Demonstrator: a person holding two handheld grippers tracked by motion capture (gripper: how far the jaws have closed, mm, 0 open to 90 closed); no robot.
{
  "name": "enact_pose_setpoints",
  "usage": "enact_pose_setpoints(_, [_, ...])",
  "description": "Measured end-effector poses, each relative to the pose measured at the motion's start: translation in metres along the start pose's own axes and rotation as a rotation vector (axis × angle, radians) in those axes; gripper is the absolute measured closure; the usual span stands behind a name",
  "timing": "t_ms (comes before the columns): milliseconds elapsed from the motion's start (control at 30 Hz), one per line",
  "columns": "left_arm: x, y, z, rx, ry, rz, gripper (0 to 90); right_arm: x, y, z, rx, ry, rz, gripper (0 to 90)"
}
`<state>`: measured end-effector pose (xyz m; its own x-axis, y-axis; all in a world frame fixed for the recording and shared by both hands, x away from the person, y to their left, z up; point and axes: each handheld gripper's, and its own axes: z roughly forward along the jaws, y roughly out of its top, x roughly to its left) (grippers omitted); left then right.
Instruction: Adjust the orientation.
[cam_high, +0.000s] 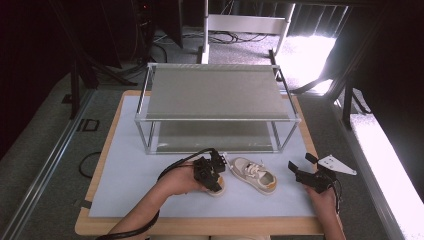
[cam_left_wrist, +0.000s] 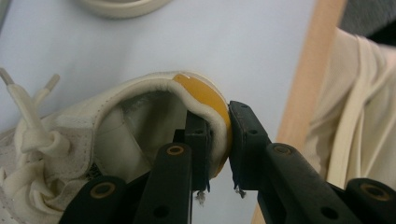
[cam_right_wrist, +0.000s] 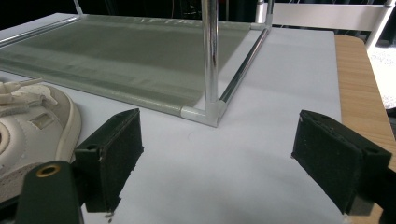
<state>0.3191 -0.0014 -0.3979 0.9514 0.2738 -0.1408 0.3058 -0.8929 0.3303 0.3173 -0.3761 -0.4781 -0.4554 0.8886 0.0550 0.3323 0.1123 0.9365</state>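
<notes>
**Sneaker heel clamped in the left hand-held gripper**

The tabletop (cam_high: 107, 150) is covered by a pale sheet with a wooden edge left bare around it. At its far half a two-tier metal shoe rack (cam_high: 215, 92) with grey fabric shelves is set; one of its chrome corner posts is seen close up in the right gripper view.

In front of the rack, two cream sneakers are placed near each other. The right sneaker (cam_high: 254, 175) lies on the sheet between the two hands, its laces loose, untouched by either tool. The left sneaker (cam_left_wrist: 140, 126) is gripped at its heel: in the left gripper view the padded collar with its orange heel tab (cam_left_wrist: 208, 100) is pinched between the black jaws, one jaw inside the shoe and one outside.

The left hand-held gripper (cam_high: 212, 172) is thus clamped on the left sneaker. The right hand-held gripper (cam_high: 301, 170) is held just above the sheet, right of the right sneaker, its jaws spread wide with nothing between them.
</notes>
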Motion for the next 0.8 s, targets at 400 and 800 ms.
enact_pose_setpoints(400, [-0.003, -0.021, -0.007, 0.117, -0.025, 0.148, 77.1, 0.000, 0.000, 0.000, 0.002, 0.001, -0.002, 15.1])
enact_pose_setpoints(800, [-0.003, -0.056, -0.016, 0.150, -0.052, 0.154, 74.6, 0.000, 0.000, 0.000, 0.003, -0.001, -0.002, 15.2])
